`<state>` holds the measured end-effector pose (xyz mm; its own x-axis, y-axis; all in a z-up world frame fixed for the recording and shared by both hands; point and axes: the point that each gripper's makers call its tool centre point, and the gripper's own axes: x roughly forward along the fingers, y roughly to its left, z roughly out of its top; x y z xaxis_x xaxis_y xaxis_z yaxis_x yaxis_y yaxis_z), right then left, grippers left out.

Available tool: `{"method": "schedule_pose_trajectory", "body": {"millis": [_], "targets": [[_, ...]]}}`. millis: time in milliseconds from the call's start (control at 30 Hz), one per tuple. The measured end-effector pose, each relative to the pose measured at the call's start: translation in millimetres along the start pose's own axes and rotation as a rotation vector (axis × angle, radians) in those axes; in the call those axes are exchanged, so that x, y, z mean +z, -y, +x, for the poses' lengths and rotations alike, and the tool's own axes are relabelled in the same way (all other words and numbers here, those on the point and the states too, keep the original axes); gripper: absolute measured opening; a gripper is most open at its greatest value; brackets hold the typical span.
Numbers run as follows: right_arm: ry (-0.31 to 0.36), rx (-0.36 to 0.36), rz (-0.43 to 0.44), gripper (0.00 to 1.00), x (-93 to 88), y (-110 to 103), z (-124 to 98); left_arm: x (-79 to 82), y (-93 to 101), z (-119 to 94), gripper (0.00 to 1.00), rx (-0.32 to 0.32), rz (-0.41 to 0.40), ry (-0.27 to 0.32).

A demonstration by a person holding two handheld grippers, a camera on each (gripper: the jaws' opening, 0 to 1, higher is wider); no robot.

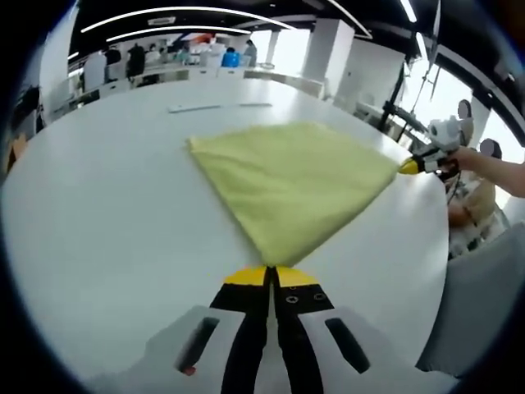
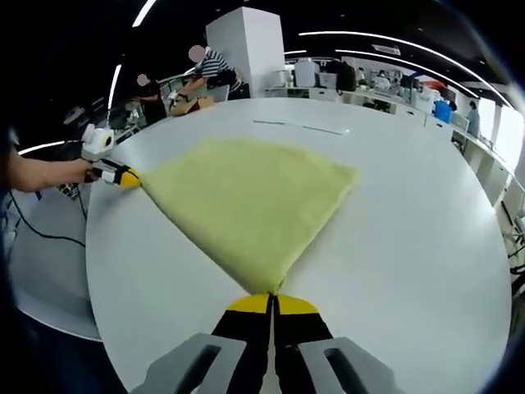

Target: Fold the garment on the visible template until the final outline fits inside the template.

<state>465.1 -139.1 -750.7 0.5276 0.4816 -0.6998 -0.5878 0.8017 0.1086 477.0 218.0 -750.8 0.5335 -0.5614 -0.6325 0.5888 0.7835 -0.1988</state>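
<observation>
A: Count of cloths?
B: One. Single yellow garment (image 1: 295,185), spread flat on the white table (image 1: 107,213), already lying as a folded wedge with a soft, thick look.

A: And from the right gripper view?
B: Same yellow garment (image 2: 250,205), fanning out from a near corner to a broad far edge on the same table (image 2: 410,230).

A: Grippers, counted?
B: Two. Left gripper (image 1: 271,271) at the bottom of the left gripper view, yellow-tipped jaws pressed together on the near corner of the cloth. Right gripper (image 2: 271,297) likewise in the right gripper view, jaws closed on its own corner, yellow tips meeting right at the fabric point.

A: Each seen from the other side too?
B: Yes. In the left gripper view, right gripper (image 1: 410,167) at the far right corner of the cloth, yellow tip touching the fabric, held by a hand (image 1: 463,156). In the right gripper view, left gripper (image 2: 130,178) at the far left corner, tip against the cloth edge, held by a hand (image 2: 70,171).

A: Anything marked on the table?
B: Two thin pale strips (image 1: 217,107) beyond the cloth, lying in a line, well apart from it. Seen again (image 2: 299,126) past the far edge in the right gripper view.

A: People in the background?
B: Two by the desks (image 2: 193,86) beyond the table, bent over something
</observation>
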Motion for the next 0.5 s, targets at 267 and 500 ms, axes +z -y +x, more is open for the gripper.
{"method": "schedule_pose_trajectory", "body": {"millis": [267,500], "targets": [[-0.007,-0.001,0.001,0.0,-6.6,-3,-4,-4.7,2.9,-3,0.0,0.005,0.022,-0.006],[-0.011,0.0,0.002,0.0,-10.6,-4,-7,-9.5,6.7,-5,0.0,0.005,0.025,-0.011]]}}
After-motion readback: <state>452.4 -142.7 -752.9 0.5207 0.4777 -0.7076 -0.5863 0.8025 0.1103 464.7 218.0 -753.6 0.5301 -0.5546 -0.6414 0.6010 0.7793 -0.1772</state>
